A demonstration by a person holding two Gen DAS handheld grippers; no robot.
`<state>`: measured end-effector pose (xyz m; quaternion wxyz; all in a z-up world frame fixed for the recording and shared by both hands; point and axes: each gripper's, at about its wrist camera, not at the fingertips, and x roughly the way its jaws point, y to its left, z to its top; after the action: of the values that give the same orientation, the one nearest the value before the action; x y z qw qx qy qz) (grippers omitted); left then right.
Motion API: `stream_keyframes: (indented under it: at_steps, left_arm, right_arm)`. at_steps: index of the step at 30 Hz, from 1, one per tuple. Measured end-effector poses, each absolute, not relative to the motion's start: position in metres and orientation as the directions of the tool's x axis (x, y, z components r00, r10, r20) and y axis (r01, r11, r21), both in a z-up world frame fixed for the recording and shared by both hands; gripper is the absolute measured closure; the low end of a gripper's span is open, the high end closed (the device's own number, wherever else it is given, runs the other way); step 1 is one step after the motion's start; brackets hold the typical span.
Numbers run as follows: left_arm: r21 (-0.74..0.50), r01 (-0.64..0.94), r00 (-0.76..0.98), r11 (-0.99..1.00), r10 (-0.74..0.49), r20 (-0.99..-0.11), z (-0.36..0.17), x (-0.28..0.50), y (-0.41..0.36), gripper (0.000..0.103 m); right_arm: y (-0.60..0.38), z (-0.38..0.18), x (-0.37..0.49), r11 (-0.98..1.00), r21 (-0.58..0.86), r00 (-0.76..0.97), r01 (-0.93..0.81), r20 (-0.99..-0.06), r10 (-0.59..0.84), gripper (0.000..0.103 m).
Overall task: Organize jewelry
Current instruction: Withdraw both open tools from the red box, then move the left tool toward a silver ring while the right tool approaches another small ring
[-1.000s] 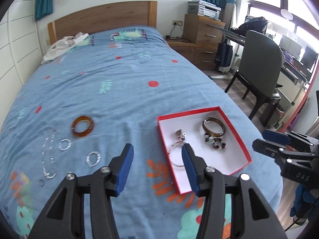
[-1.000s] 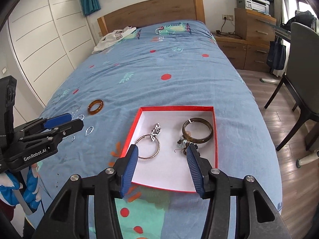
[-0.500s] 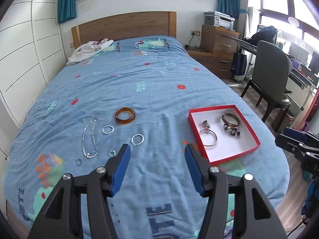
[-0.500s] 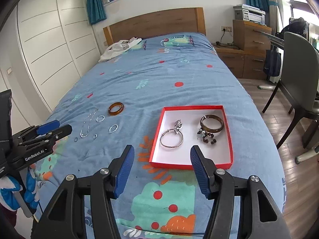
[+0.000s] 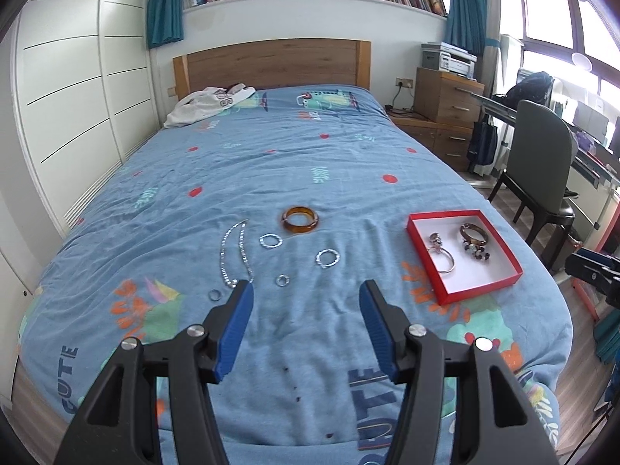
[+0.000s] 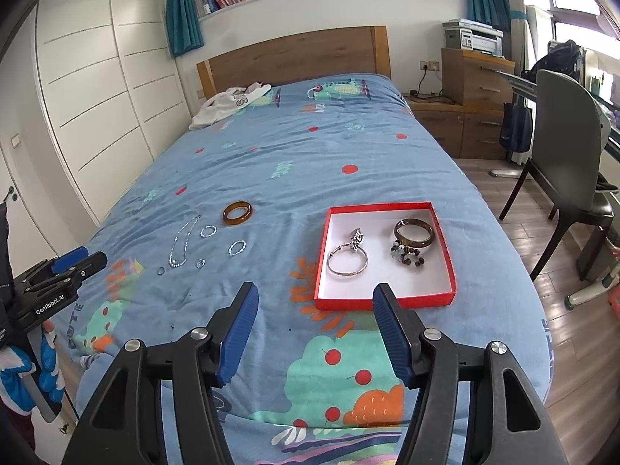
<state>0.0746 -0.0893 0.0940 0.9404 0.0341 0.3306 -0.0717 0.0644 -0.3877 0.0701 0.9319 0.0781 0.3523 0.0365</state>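
Hovering above the near end of the bed [image 5: 271, 162], the left gripper [image 5: 306, 290] has its blue fingers spread wide and holds nothing; the right gripper [image 6: 316, 290] is released in the same way and is also empty. On the blue cover lie an amber bangle [image 5: 300, 220], a silver chain [image 5: 234, 255], two larger silver rings [image 5: 270, 241] [image 5: 328, 258] and two small rings [image 5: 282, 280] [image 5: 214, 294]; all are well apart from the fingers. To the right of them rests the red box [image 6: 383, 304] with a white inside; it holds a silver hoop with a charm [image 6: 347, 261], a dark bangle [image 6: 414, 232] and a beaded piece [image 6: 407, 256] just beside that bangle. A white garment [image 5: 205, 104] lies by the wooden headboard [image 5: 271, 64]; a dark chair [image 5: 542, 162] stands at the right side.
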Motion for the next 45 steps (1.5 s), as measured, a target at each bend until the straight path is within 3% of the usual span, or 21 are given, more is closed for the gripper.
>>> stream_keyframes:
  at_steps: [16, 28, 45]
  left_arm:
    - [-0.029, 0.045, 0.785, 0.999, -0.054, -0.617, 0.086, 0.060, -0.004, 0.048]
    - [-0.013, 0.020, 0.757, 1.000, -0.024, -0.653, 0.059, 0.083, 0.026, 0.048]
    - [-0.002, -0.019, 0.680, 1.000, 0.012, -0.733, 0.011, 0.127, 0.046, 0.048]
  right_arm:
    - [-0.343, 0.071, 0.053, 0.987, 0.157, 0.733, -0.042, -0.666, 0.137, 0.039]
    - [-0.308, 0.069, 0.069, 0.982, 0.171, 0.743, -0.079, -0.647, 0.172, 0.039]
    - [-0.275, 0.033, 0.110, 0.979, 0.171, 0.695, -0.110, -0.691, 0.199, 0.039]
